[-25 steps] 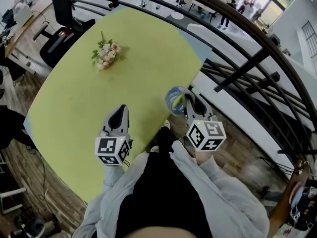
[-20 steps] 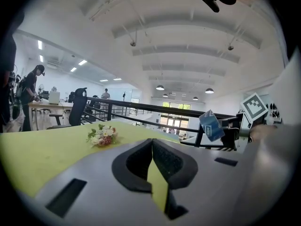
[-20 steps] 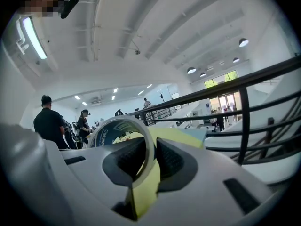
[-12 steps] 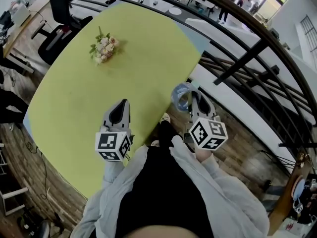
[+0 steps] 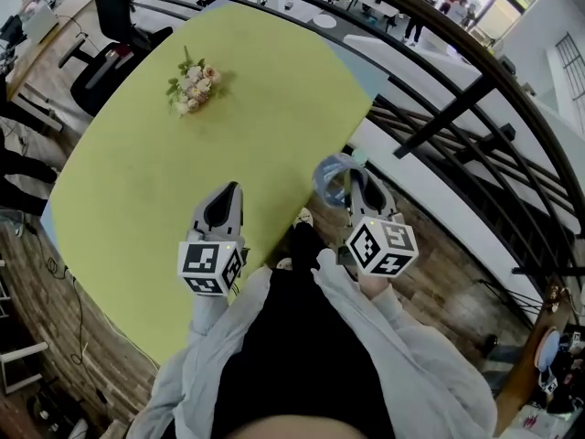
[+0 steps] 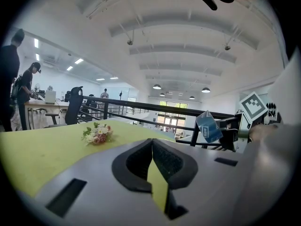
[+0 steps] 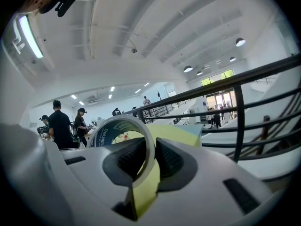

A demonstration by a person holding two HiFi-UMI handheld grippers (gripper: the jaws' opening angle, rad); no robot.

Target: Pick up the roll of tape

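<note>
The roll of tape (image 5: 331, 177) is a clear ring with a blue printed core. My right gripper (image 5: 349, 188) is shut on its rim and holds it in the air just past the yellow-green table's (image 5: 155, 163) right edge. In the right gripper view the roll of tape (image 7: 123, 132) stands upright with its wall pinched between the dark pads (image 7: 169, 160). My left gripper (image 5: 222, 207) hovers over the table's near part, its jaws closed together with nothing in them. In the left gripper view the left gripper (image 6: 152, 155) shows closed, and the roll of tape (image 6: 208, 126) appears at the right.
A small bunch of flowers (image 5: 193, 88) lies at the table's far left. A black railing (image 5: 457, 117) runs along the right, beyond the table edge, with a lower floor below. An office chair (image 5: 114, 35) stands behind the table. The person's dark lap and grey sleeves (image 5: 302, 355) fill the bottom.
The right gripper with the tape has shifted slightly right, from over the table's corner to just beyond its edge. The left gripper has stayed in place.
</note>
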